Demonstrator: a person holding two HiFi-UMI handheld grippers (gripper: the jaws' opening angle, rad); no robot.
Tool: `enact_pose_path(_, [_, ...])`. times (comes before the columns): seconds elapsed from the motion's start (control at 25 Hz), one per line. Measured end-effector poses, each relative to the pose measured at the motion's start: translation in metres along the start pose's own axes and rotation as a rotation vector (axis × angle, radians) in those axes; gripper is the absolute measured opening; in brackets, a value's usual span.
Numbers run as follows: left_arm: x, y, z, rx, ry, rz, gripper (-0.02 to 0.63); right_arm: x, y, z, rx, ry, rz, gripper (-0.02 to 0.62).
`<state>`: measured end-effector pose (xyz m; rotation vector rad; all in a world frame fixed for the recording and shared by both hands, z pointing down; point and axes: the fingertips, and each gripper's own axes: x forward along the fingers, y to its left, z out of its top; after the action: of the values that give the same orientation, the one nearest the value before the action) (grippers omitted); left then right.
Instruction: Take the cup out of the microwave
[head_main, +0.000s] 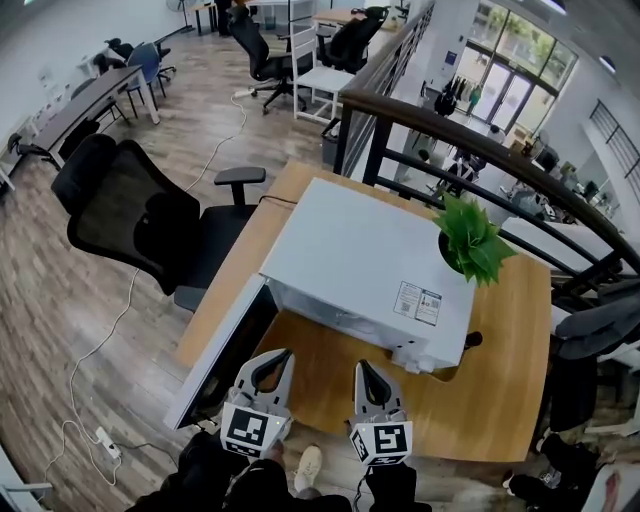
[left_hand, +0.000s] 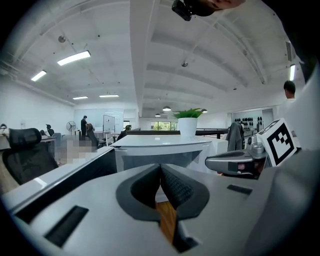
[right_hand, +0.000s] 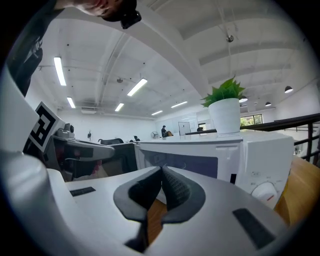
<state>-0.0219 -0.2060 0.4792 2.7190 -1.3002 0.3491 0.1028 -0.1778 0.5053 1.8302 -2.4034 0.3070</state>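
Approach stage, before any contact with the cup. The microwave (head_main: 360, 260) stands on a wooden bench (head_main: 500, 380). Its door (head_main: 225, 355) appears swung open to the microwave's left side. A potted plant (head_main: 470, 240) sits at the microwave's far right corner.

The left hand-held gripper (head_main: 273, 362) and the right hand-held gripper (head_main: 368, 372) are side by side in front of the microwave, both aimed at its front and apart from it. Each is clenched: the dark pads meet at the tips, nothing lies between them, and only bench wood shows through the gap below.

The cup is not visible in any view. By the task it should be inside the microwave, whose opening reads only as a dim grey recess from both gripper views. Its shape, colour, handle and contents cannot be told.

The step in hand is judged to be the reach toward the opening. The next move calls for one hand-held gripper to release its jaws and enter the microwave clear of the door and frame. It should then close on the cup's wall or handle and draw the cup out level, in case it holds liquid.
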Motion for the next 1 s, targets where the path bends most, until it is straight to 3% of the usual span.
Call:
enact_pose_path(0.24, [0.037,0.016,-0.025,-0.010,0.044,-0.014,0.025,0.040,-0.013,-0.027,0.011,0.034,0.006,0.015])
enact_pose_path(0.6, [0.068,0.031,-0.045,-0.020,0.044,-0.032,0.025,0.083,-0.022,-0.053,0.058,0.064,0.046,0.015])
enact_pose_path(0.68, [0.070,0.031,-0.048,-0.021,0.075,-0.042,0.025,0.091,-0.022,-0.057,0.069,0.075,0.065,0.080])
enact_pose_path(1.0, [0.078,0.034,-0.056,-0.033,0.089,-0.047,0.025,0.116,-0.023,-0.068,0.072,0.103,0.094,0.124])
